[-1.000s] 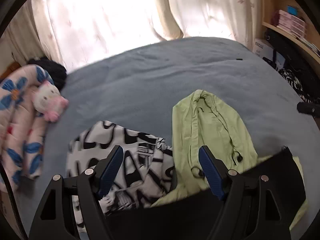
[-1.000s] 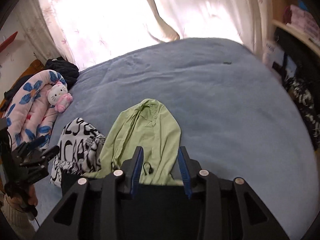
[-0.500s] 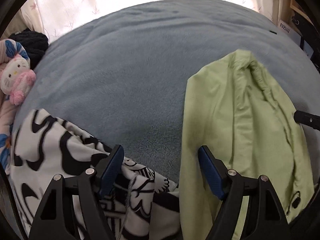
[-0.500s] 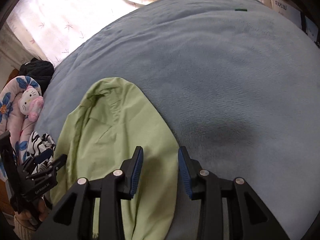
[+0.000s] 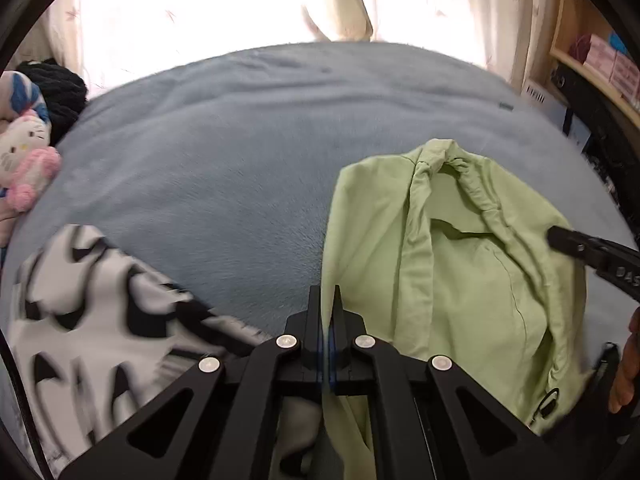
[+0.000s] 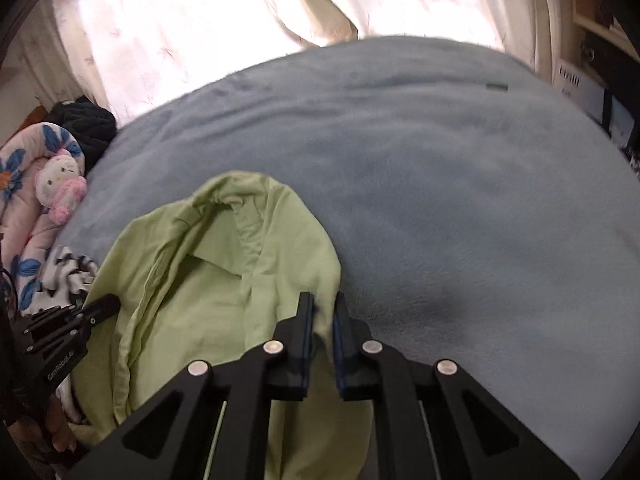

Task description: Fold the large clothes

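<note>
A light green hooded garment [image 5: 460, 264] lies on the blue-grey blanket [image 5: 240, 160], hood toward the curtains. My left gripper [image 5: 327, 292] is shut on the garment's left edge, and green cloth runs down between the pads. In the right wrist view the same green garment [image 6: 200, 280] fills the lower left. My right gripper [image 6: 323, 300] is closing on its right edge, with a fold of green cloth pinched between the nearly closed jaws. Each gripper shows in the other's view: the right gripper [image 5: 592, 252] at the right edge, the left gripper [image 6: 80, 320] at the left edge.
A black-and-white patterned garment [image 5: 100, 320] lies left of the green one. A plush toy [image 5: 28, 160] and a floral quilt [image 6: 20, 200] sit at the bed's left edge beside a dark knit bundle [image 5: 60, 92]. Curtains hang behind the bed. Shelves [image 5: 592, 60] stand at the right.
Both grippers came down onto the green garment. The left went from wide open to shut on its left edge. The right narrowed onto its right edge. The dark cloth below them is gone from view.
</note>
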